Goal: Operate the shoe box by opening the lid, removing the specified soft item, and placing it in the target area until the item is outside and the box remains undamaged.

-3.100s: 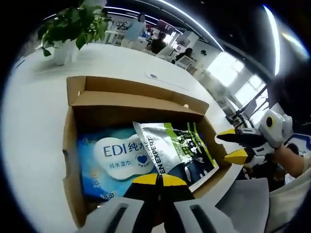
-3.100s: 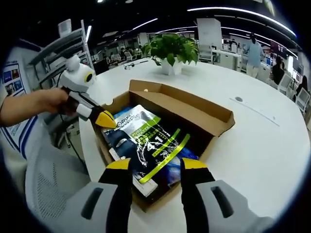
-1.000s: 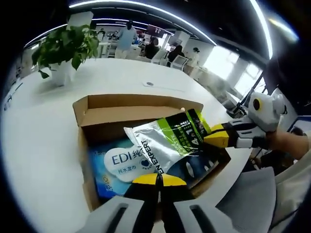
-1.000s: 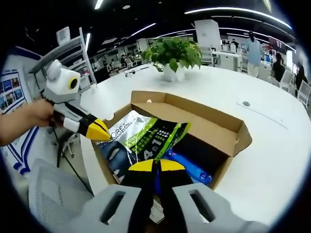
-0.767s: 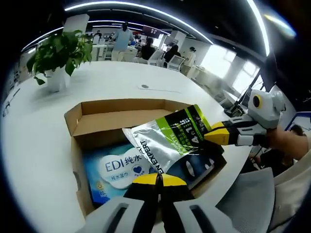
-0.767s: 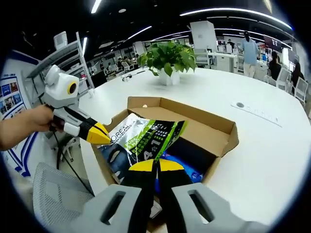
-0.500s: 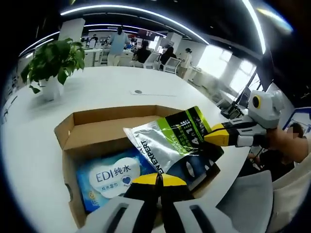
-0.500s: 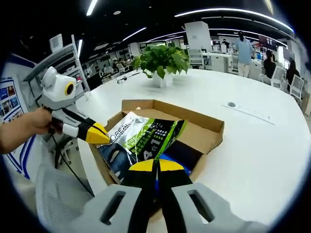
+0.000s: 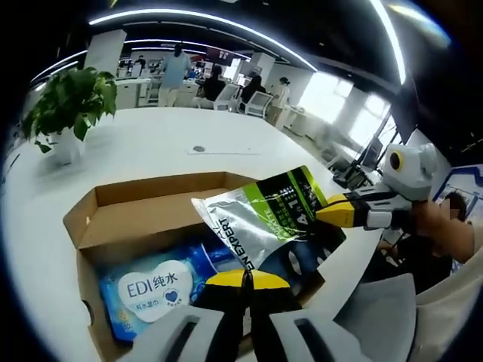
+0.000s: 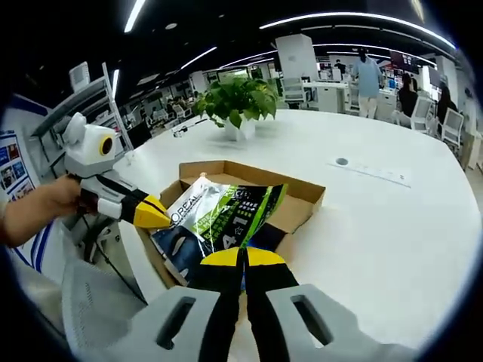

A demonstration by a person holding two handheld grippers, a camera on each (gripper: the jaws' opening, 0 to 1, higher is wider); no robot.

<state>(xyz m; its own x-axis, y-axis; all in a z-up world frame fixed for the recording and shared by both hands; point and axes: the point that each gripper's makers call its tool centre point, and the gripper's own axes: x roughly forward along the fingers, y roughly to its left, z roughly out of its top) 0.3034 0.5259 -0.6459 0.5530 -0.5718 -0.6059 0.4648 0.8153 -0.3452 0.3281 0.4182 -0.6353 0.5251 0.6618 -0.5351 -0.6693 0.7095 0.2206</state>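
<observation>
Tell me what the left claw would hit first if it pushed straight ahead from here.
Nothing new: the left claw is already shut on the pouch. Pushed straight on, it would likely drive the pouch toward the box's folded-back lid; depth is unclear.

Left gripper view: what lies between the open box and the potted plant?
Bare white tabletop separates the box from the plant in the left gripper view.

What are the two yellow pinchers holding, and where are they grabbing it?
Both hold the silver-green pouch over the box. The left gripper pinches one edge, the right gripper the opposite edge.
</observation>
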